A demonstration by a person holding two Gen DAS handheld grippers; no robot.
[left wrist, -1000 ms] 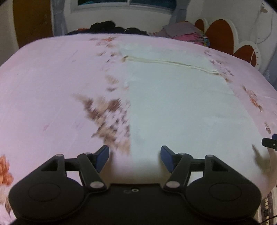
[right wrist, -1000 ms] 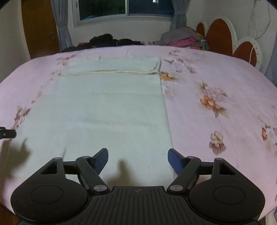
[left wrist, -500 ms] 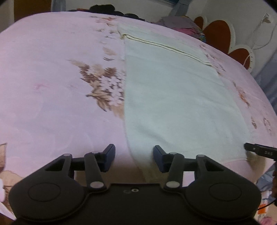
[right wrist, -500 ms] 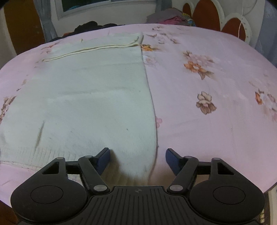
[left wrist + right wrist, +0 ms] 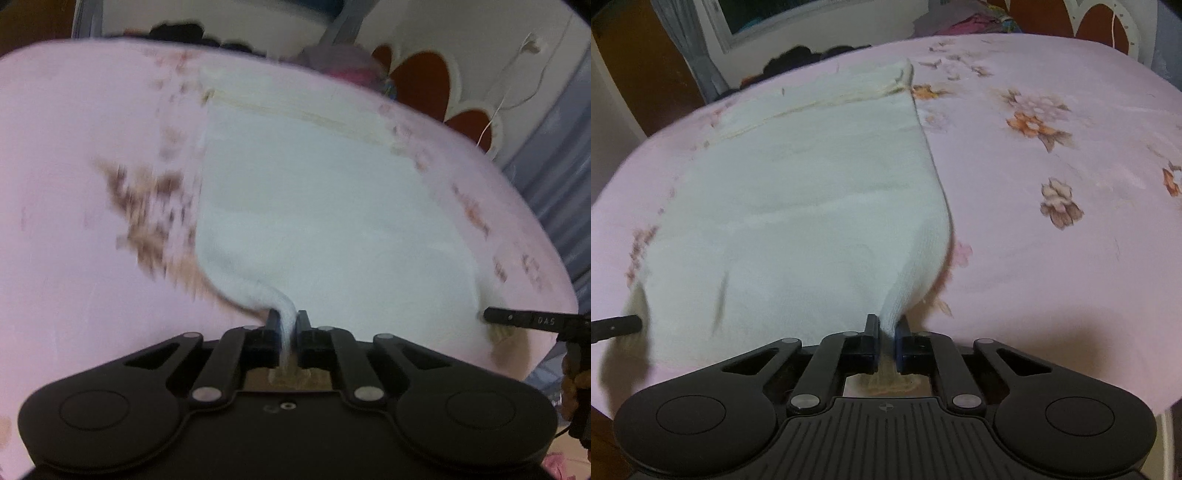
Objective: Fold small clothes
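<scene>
Left tool (image 5: pixel 287 320): we see it pinched tight on the near left corner of the white garment (image 5: pixel 314 206).
Right tool (image 5: pixel 887 325): clamped on the garment's near right corner.
Garment: spread flat on the pink flowered bed (image 5: pixel 1052 155), near corners lifted.

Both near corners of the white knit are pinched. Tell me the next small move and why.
Probably lift both corners together and carry them toward the far folded band. The left gripper and right gripper are each shut on a near corner of the white knit garment, which otherwise lies flat on the pink floral bedsheet.
</scene>
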